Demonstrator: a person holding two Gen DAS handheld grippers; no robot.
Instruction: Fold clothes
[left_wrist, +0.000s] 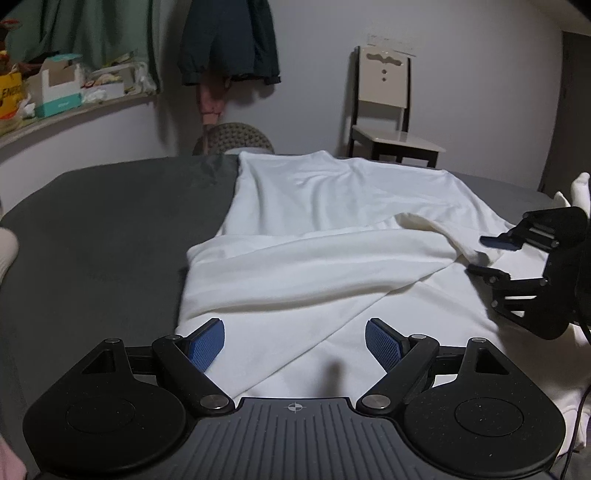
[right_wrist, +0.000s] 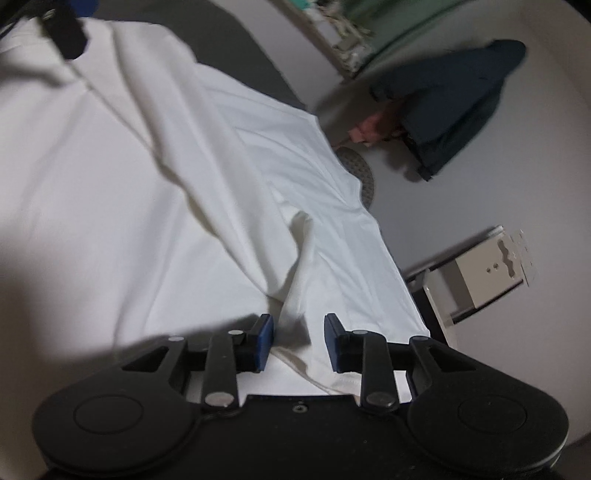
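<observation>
**Left wrist view: white shirt spread on grey table, both grippers open**

Left wrist view, taking the shirt (left_wrist: 332, 236) as landmark: to its left lies bare grey table (left_wrist: 110, 229), and beyond that a cluttered shelf (left_wrist: 74, 110) along the wall. The shirt itself is white, spread across the middle and right of the table, with one sleeve (left_wrist: 332, 258) folded across its body (the cuff end points to the right). At the shirt's near edge sits the left gripper (left_wrist: 294, 341), its blue pads wide apart over the cloth and clamping nothing. Behind the shirt a dark jacket (left_wrist: 229, 40) hangs on the wall, and further right stands a chair (left_wrist: 388, 107). At the shirt's right edge the right gripper (left_wrist: 487, 254) hovers by the sleeve's cuff, fingers apart, nothing between them.

Right wrist view: the shirt (right_wrist: 184, 177) fills the left and middle, a raised crease running toward the right gripper (right_wrist: 298, 341). Its pads stand apart just above the cloth, either side of the crease, not closed on it. The chair (right_wrist: 480, 284) shows right of the shirt.
</observation>
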